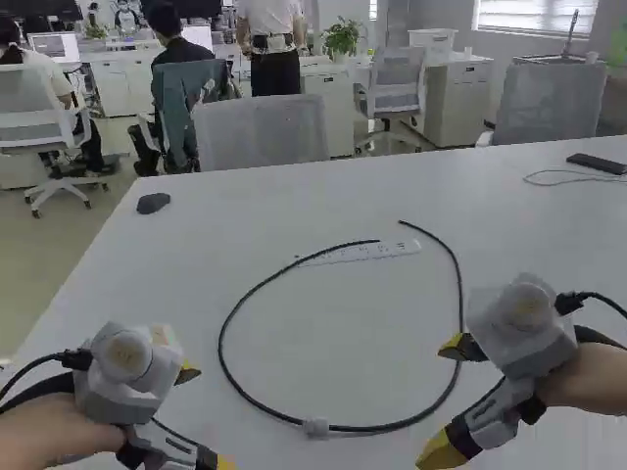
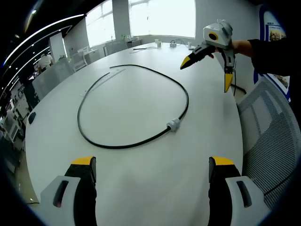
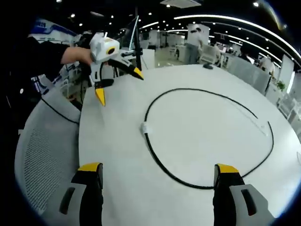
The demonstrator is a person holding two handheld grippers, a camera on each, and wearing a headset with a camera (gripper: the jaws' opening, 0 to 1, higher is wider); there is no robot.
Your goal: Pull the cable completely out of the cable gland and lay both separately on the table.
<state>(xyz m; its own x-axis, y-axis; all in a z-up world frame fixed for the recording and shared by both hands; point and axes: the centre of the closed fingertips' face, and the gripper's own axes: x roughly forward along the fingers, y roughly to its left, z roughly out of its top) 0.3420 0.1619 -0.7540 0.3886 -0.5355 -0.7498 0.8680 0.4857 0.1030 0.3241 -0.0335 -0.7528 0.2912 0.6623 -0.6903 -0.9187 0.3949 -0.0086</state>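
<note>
2 empty tools, your left gripper (image 1: 206,417) and right gripper (image 1: 439,401), are hanging wide open. The floppy-looking black cable (image 1: 235,304) is lying looped on the tabletop (image 1: 343,333), threaded through the small gland (image 1: 315,427); try pinching the rigid gland and the cable just beside it.

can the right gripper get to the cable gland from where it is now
Probably yes: the right gripper is open and faces the cable gland, with bare table between them and nothing in the way.
</note>
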